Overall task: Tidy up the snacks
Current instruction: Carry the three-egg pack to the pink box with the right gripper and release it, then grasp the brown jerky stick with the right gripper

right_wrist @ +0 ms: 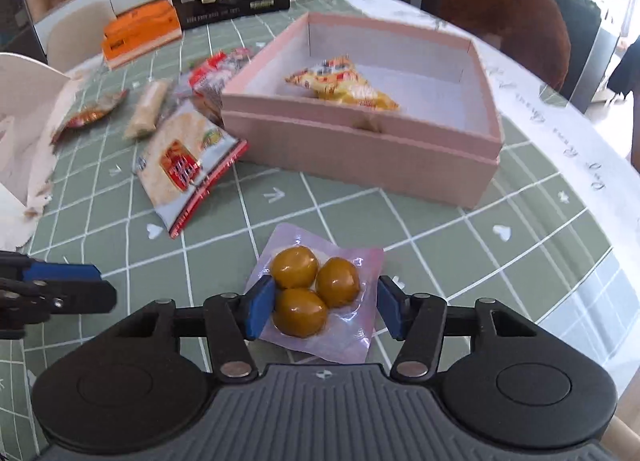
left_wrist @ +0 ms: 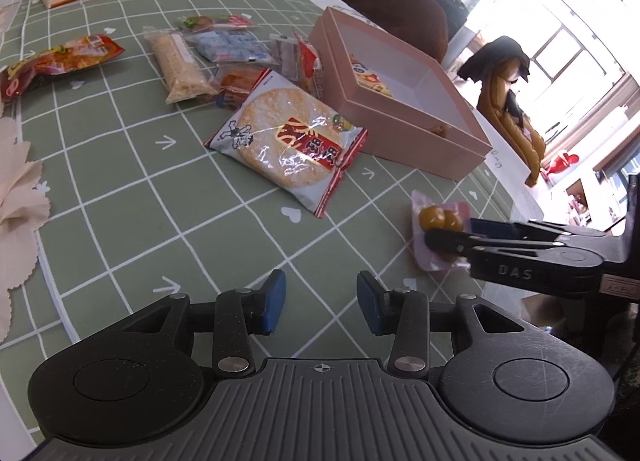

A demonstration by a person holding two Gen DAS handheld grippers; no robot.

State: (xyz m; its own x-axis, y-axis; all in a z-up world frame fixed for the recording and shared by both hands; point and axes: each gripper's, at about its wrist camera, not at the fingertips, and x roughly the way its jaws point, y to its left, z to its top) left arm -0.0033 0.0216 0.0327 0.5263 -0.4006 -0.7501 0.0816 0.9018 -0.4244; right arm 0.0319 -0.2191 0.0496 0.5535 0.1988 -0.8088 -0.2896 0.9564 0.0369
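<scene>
The right gripper [right_wrist: 324, 307] straddles the vacuum pouch of three brown balls [right_wrist: 316, 293], which lies flat on the table just in front of the pink box [right_wrist: 360, 153], w/ one blue pad at each side edge. The left pad looks to be touching the film; the right pad seems just shy of it, tho the view is too warped to be sure, so I'd call it not yet clamped.

The left gripper [left_wrist: 321, 301] hangs in front of the box too, jaws apart, nothing between them.

Risks: the film is slick and thin, so the pads may pinch only the flat margin and the pouch could fold or slip out on the lift. The balls are lumpy, so an off-centre squeeze could tilt it. The box wall stands close, so a low carry could snag the pouch on the rim. The rice cracker pack [right_wrist: 188, 165], left of the box, is clear of the path.
</scene>
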